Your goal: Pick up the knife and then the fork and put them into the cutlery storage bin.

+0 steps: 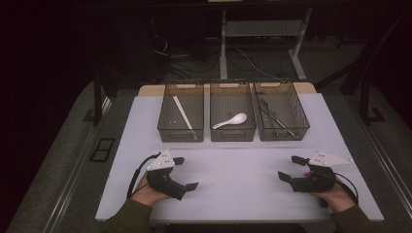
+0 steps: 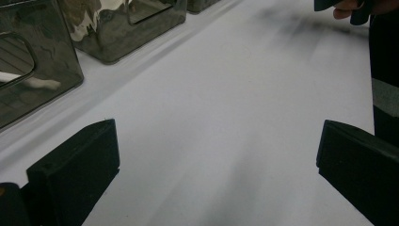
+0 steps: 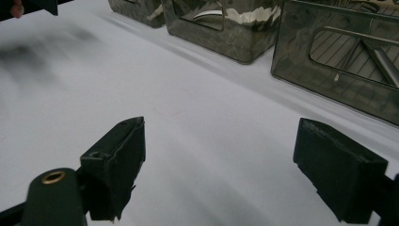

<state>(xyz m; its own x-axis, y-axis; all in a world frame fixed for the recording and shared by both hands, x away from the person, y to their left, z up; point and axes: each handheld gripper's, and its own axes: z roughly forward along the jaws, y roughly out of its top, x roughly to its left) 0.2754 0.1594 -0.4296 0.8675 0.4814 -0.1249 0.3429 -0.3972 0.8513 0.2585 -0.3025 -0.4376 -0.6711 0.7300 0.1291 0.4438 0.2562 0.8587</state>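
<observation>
Facing you: three smoky see-through plastic bins (image 1: 232,133) on the white surface (image 1: 233,179).
Left bin: pale chopsticks (image 1: 183,112).
Middle bin: white ceramic spoon (image 1: 231,121).
Right bin: metal cutlery (image 1: 274,116).
Your left gripper (image 1: 186,173): jaws open, empty.
Your right gripper (image 1: 289,168): jaws open, empty.

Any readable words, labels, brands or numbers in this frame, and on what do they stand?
None can be read. The three bins, the white spoon, the chopsticks, the table, the left gripper and the right gripper all show plain surfaces with no legible print.
</observation>
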